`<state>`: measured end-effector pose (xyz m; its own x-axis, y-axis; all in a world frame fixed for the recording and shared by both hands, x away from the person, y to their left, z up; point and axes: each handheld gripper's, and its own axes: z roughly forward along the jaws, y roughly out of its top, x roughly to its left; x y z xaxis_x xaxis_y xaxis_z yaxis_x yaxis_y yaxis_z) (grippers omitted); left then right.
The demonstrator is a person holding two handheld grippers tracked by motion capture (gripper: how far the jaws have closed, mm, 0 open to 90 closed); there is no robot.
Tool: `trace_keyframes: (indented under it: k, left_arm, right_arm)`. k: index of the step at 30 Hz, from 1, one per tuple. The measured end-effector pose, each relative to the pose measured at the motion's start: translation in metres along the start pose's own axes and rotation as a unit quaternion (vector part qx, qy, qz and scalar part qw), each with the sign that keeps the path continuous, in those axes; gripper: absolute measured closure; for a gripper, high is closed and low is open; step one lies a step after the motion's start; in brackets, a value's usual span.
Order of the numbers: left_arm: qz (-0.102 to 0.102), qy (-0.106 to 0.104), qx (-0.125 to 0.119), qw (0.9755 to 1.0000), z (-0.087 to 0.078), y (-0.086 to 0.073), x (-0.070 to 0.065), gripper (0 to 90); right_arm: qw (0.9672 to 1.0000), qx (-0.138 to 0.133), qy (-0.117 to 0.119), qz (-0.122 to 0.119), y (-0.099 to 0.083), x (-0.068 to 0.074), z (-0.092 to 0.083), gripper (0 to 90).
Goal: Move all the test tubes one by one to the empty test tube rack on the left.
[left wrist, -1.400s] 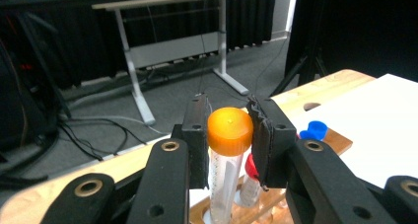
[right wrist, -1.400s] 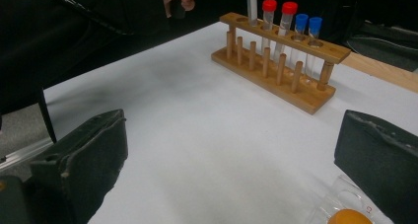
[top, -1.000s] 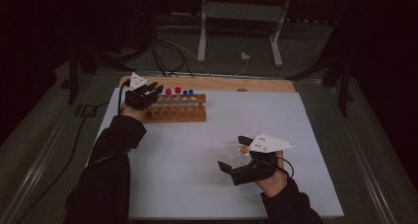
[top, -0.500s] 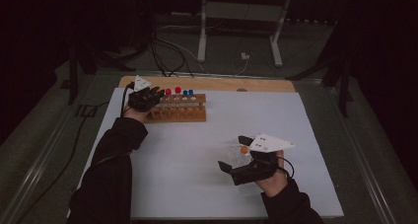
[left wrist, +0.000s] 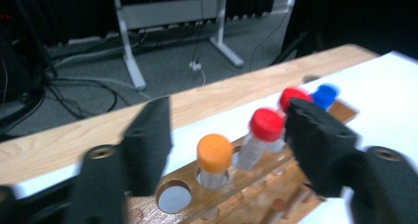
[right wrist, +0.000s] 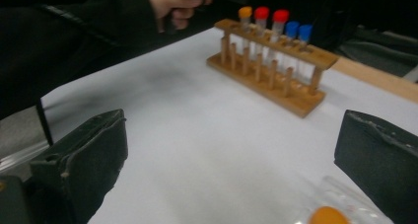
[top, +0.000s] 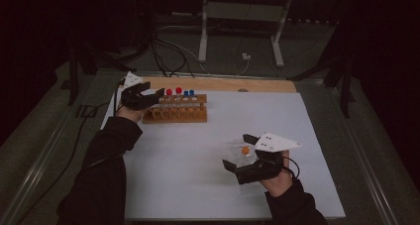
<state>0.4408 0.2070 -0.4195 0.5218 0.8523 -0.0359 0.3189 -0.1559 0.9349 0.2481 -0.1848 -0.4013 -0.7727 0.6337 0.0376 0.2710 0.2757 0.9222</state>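
Five capped tubes stand in the wooden rack (top: 176,110) at about eleven o'clock on the white table sheet (top: 208,185), and the orange-capped tube (left wrist: 214,155) sits upright in its hole at the rack's left end, between the jaws of the left gripper (top: 151,96) but untouched by either pad. Those jaws have just been opening and now stand apart with clear gaps on both sides of the orange cap. My worry is the withdrawal: the right-hand pad hangs just in front of the red-capped tube (left wrist: 263,130), so a sideways pull could knock that neighbour or tip the light rack. A straight lift looks safer. Down at five o'clock the right gripper (top: 240,153) hovers with its jaws wide apart over a second orange-capped tube (right wrist: 328,215), which lies on its side on the sheet; nothing is clamped there. Being round and clear, that tube could roll away if one pad meets it first. Further along the rack come a second red cap and two blue-capped tubes (right wrist: 298,34), plus an empty hole (left wrist: 174,199) beside the orange one. Beyond the table edge are a metal stand (top: 240,17) and loose cables (top: 173,46), well apart from the work.
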Motion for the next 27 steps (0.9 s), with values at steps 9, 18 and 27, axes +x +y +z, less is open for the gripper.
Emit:
trace_keyframes:
  k: [9, 18, 27]
  left_arm:
    - [0.022, -0.100, -0.021, 0.9945, -0.052, -0.005, -0.033, 1.9]
    - [0.053, -0.159, -0.043, 0.9850, -0.090, -0.028, -0.072, 1.5]
    - [0.073, -0.192, -0.029, 0.9782, -0.095, -0.042, -0.096, 1.5]
  right_arm:
    - [0.9980, -0.035, -0.051, 0.008, 0.005, -0.020, -0.033, 0.0]
    - [0.9965, 0.017, -0.075, 0.034, -0.031, -0.035, -0.036, 10.3]
    - [0.9910, 0.108, -0.074, 0.026, -0.063, -0.042, -0.003, 53.8]
